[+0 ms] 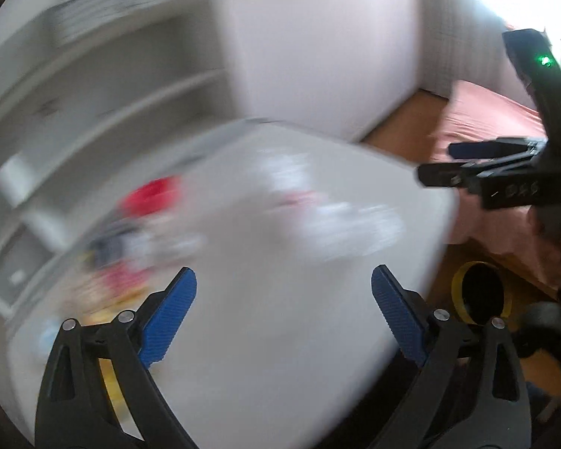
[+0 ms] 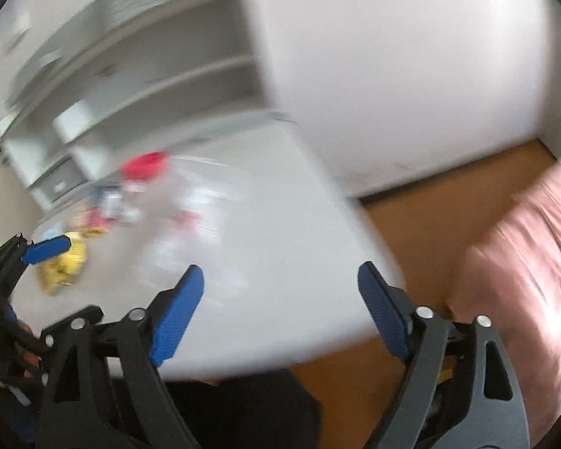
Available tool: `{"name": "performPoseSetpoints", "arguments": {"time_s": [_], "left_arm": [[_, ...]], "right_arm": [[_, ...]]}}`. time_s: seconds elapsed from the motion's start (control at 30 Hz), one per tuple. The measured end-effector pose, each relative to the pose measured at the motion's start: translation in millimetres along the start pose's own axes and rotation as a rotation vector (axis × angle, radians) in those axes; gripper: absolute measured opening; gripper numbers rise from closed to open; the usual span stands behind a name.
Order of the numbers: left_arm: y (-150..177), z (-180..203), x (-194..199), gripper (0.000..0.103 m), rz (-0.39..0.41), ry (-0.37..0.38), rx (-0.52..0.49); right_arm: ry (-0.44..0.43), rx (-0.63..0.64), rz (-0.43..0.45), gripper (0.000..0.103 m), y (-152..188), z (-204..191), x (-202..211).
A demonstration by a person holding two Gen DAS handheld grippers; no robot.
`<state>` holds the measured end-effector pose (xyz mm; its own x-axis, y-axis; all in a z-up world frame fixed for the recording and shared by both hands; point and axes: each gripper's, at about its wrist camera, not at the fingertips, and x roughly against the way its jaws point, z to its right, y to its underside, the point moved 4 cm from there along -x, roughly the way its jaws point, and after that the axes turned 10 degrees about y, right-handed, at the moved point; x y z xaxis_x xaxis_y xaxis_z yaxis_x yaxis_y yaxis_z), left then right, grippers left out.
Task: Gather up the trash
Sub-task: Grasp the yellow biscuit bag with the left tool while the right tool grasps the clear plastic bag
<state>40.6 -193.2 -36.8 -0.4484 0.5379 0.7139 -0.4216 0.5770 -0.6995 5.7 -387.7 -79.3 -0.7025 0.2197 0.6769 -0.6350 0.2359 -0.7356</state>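
Note:
Everything is motion-blurred. On a white table (image 1: 261, 336) lie crumpled white scraps (image 1: 336, 224), a red item (image 1: 153, 194) and yellow wrappers (image 1: 108, 314). My left gripper (image 1: 284, 272) hangs above the table's near part, open, with nothing between its blue pads. My right gripper (image 1: 435, 162) shows side-on at the right, beyond the table's edge. In the right wrist view my right gripper (image 2: 280, 271) is open and empty over the table's (image 2: 280, 224) near corner. The red item (image 2: 146, 164) and yellow wrappers (image 2: 65, 265) lie far left, beside a blue finger (image 2: 46, 249) of my left gripper.
A yellow-rimmed bin (image 1: 480, 293) stands on the wooden floor (image 2: 430, 202) right of the table. A pink-covered bed (image 2: 523, 262) lies further right. White shelves (image 1: 112, 86) and a white cabinet side (image 1: 318, 37) rise behind the table.

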Motion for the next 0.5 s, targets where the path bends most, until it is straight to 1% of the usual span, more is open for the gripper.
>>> {"name": "performPoseSetpoints", "arguments": {"time_s": [0.07, 0.1, 0.13, 0.17, 0.23, 0.27, 0.33, 0.37, 0.5], "left_arm": [[18.3, -40.4, 17.5, 0.092, -0.005, -0.074, 0.043], [27.5, -58.9, 25.9, 0.092, -0.005, -0.099, 0.074], [41.9, -84.6, 37.5, 0.092, 0.001, -0.11, 0.131], [50.1, -102.5, 45.3, 0.092, 0.014, -0.109, 0.177], [64.5, -128.1, 51.5, 0.092, 0.011, -0.1, 0.248], [72.4, -138.9, 55.1, 0.092, 0.016, -0.106, 0.272], [85.0, -147.8, 58.3, 0.092, 0.012, -0.116, 0.299], [91.2, -151.3, 61.3, 0.092, 0.01, -0.106, 0.301], [108.7, -154.5, 58.6, 0.092, 0.014, -0.091, 0.259]], "right_arm": [[-0.033, 0.059, -0.003, 0.083, -15.0, -41.8, -13.0], [-0.039, 0.079, -0.009, 0.083, -19.6, -56.1, -19.5], [-0.038, 0.095, -0.019, 0.083, -23.0, -68.2, -27.8], [-0.032, 0.115, -0.035, 0.083, -25.5, -80.5, -37.9], [-0.007, 0.145, -0.07, 0.083, -25.8, -95.9, -58.6], [0.015, 0.155, -0.089, 0.083, -27.3, -100.6, -70.3], [0.06, 0.168, -0.111, 0.083, -29.2, -105.8, -85.0], [0.077, 0.17, -0.121, 0.083, -27.6, -106.2, -91.3], [0.099, 0.184, -0.143, 0.083, -25.4, -101.7, -104.1]]}}
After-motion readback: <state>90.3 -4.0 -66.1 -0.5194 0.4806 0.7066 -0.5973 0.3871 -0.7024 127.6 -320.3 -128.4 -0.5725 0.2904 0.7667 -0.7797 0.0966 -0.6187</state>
